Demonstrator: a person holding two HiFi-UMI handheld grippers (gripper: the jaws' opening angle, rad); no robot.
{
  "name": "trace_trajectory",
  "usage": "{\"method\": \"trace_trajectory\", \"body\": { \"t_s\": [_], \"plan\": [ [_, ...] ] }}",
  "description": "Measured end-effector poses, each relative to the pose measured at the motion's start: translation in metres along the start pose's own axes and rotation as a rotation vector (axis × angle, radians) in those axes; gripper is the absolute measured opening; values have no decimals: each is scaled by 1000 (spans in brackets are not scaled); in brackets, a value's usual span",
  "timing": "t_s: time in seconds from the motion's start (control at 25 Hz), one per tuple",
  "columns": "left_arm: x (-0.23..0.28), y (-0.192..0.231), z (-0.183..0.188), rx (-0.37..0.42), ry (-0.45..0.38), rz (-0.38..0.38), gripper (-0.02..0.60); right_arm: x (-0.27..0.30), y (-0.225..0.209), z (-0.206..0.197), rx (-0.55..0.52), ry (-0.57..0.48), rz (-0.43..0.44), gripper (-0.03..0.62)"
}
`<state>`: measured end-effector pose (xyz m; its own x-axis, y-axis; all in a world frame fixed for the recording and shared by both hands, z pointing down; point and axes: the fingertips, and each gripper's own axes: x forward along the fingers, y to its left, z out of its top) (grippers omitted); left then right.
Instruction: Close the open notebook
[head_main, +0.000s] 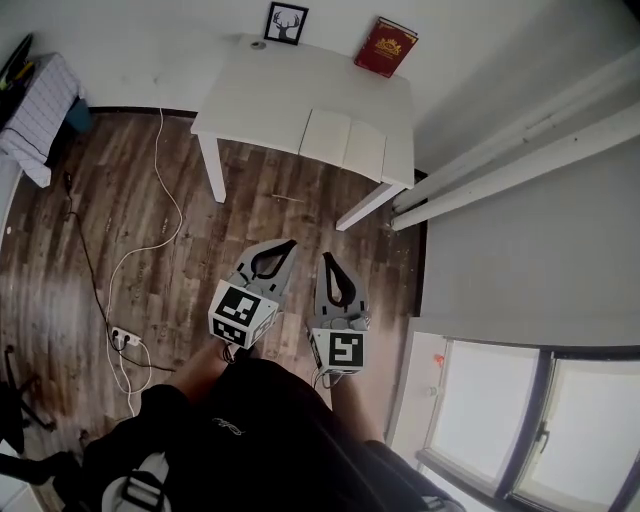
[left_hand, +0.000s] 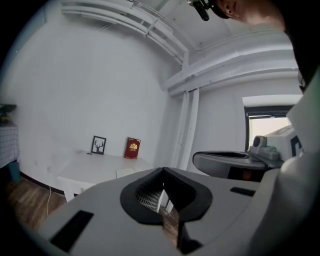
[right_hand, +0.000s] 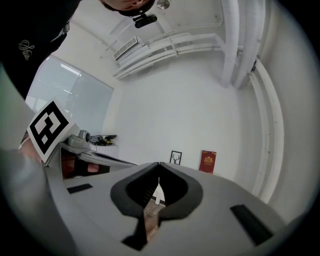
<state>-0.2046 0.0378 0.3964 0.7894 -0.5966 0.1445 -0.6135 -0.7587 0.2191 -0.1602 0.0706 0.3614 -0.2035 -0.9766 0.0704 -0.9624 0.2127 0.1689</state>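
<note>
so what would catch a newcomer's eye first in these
The left claw and right claw, both shut and empty, sit side by side over the wood floor in the middle of the head view. Beyond them stands a white table with the open notebook lying flat near its front edge, and a red book and framed deer picture upright at its back by the wall.

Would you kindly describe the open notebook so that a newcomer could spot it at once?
Find the white table standing against the wall. Near its front edge lies the open notebook, two pale pages spread flat. Unlike the red book and the framed deer picture propped upright at the back, it lies flat and open.
</note>
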Motion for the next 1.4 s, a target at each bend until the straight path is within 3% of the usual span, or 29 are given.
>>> {"method": "trace_trajectory", "body": {
  "t_s": [0.28, 0.48, 0.88, 1.16, 1.4],
  "plan": [
    [11, 64, 8, -57, -18, 13, 2, 72, 25, 7, -48, 17, 40, 23],
    [25, 91, -3, -119, -14, 50, 3, 93, 30, -1, -81, 64, 90, 23],
    [70, 127, -22, -150, 36, 137, 2, 151, -15, -37, -32, 94, 125, 23],
    [147, 148, -20, -105, 91, 198, 3, 203, -69, -53, -17, 90, 218, 23],
    [216, 161, -45, -202, 170, 272, 3, 231, -129, -95, 72, 150, 269, 23]
  ]
}}
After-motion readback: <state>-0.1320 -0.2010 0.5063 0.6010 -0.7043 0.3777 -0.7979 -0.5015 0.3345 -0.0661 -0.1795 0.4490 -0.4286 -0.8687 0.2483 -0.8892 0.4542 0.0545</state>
